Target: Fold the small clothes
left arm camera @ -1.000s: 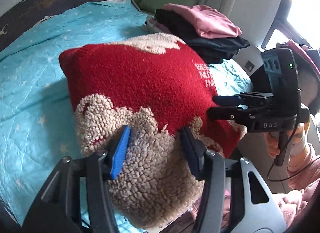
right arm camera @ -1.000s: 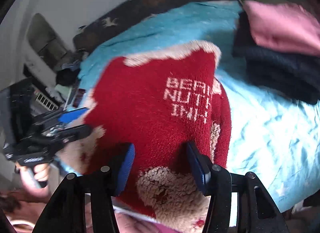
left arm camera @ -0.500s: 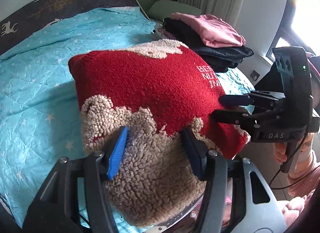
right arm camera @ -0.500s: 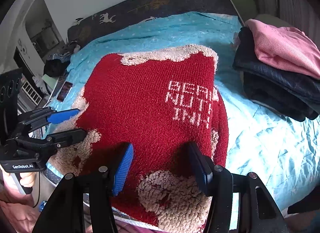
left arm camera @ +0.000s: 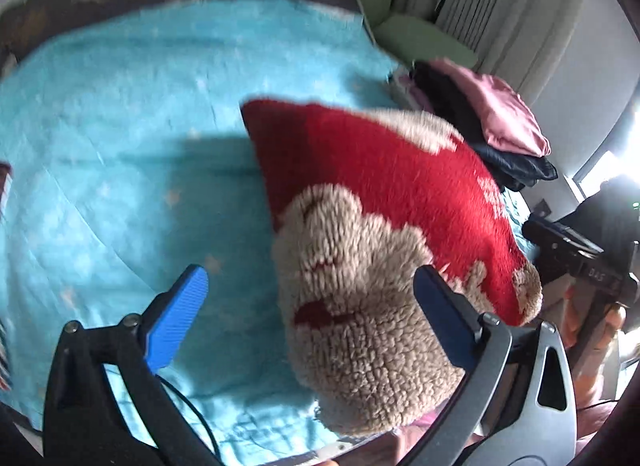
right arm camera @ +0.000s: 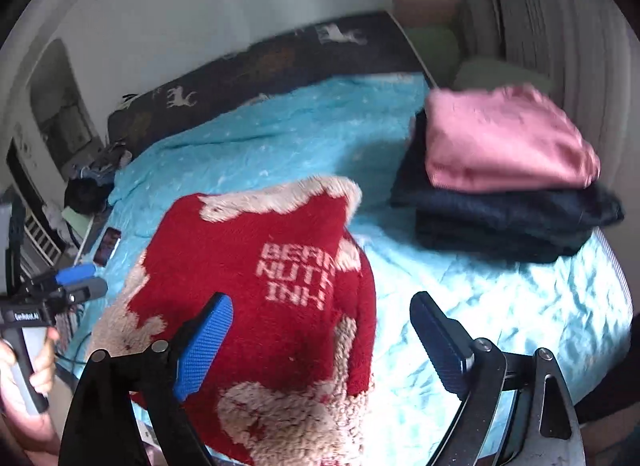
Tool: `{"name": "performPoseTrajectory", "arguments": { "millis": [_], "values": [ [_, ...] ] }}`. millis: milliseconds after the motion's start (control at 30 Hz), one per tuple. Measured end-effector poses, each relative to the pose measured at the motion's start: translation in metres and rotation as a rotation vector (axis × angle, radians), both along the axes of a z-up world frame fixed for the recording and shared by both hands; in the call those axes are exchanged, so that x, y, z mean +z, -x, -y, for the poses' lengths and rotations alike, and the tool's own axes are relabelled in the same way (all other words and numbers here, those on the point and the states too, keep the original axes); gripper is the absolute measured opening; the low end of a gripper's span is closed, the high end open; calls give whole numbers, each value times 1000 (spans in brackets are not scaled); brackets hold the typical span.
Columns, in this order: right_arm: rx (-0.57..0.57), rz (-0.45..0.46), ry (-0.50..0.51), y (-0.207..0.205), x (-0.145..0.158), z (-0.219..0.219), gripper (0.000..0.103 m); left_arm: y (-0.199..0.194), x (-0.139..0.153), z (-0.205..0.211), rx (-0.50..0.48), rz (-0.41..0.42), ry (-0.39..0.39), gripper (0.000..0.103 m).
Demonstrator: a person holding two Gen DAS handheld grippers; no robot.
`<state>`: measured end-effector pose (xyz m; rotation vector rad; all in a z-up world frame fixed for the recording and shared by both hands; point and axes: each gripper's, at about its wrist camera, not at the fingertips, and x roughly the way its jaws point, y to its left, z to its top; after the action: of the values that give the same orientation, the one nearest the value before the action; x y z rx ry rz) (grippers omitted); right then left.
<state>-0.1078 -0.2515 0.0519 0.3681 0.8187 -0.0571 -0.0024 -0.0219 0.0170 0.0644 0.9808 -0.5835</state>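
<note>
A red knitted sweater (left arm camera: 384,177) with beige fleece patches and white lettering (right arm camera: 296,278) lies folded on the blue bedcover (left arm camera: 120,145), close to the near edge. My left gripper (left arm camera: 310,306) is opening. Its left pad hangs over bare bedcover and its right pad sits beside the beige fleece, with no grip. My right gripper (right arm camera: 322,346) is opening too. The sweater's right side lies between its pads, which do not press on it. Each gripper shows at the edge of the other's view, held in a hand: the right gripper (left arm camera: 560,238) and the left gripper (right arm camera: 82,281).
A stack of folded clothes, pink on top of dark ones (right arm camera: 504,145), sits on the bed to the right of the sweater. A dark deer-print blanket (right arm camera: 260,65) runs along the far side. Green cushions (left arm camera: 420,37) and curtains lie beyond. A phone (right arm camera: 107,246) rests at the left bed edge.
Both grippers have gone from shut on the sweater's near edge to wide open and have let it go. The left gripper swung left and the right one lifted back.
</note>
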Motion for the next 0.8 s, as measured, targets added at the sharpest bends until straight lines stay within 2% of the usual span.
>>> {"name": "performPoseTrajectory", "arguments": {
  "millis": [100, 200, 300, 400, 533, 600, 800],
  "values": [
    [28, -62, -98, -9, -21, 9, 92, -6, -8, 1, 9, -27, 30, 102],
    [29, -102, -139, -15, -35, 14, 93, -14, -11, 1, -12, -69, 52, 102],
    [36, -132, -210, -22, -50, 23, 100, -22, -21, 3, -37, -139, 68, 103],
    [59, -155, -346, -30, -66, 37, 102, -31, -32, -2, -47, -237, 147, 103],
    [91, -208, -544, -41, -89, 53, 102, -48, -57, -10, -55, -438, 283, 103],
    [115, -226, -614, -47, -99, 58, 103, -53, -67, -10, -62, -509, 332, 103],
    [185, -231, -647, -66, -99, 59, 103, -59, -74, 6, -105, -560, 374, 103]
  ]
}}
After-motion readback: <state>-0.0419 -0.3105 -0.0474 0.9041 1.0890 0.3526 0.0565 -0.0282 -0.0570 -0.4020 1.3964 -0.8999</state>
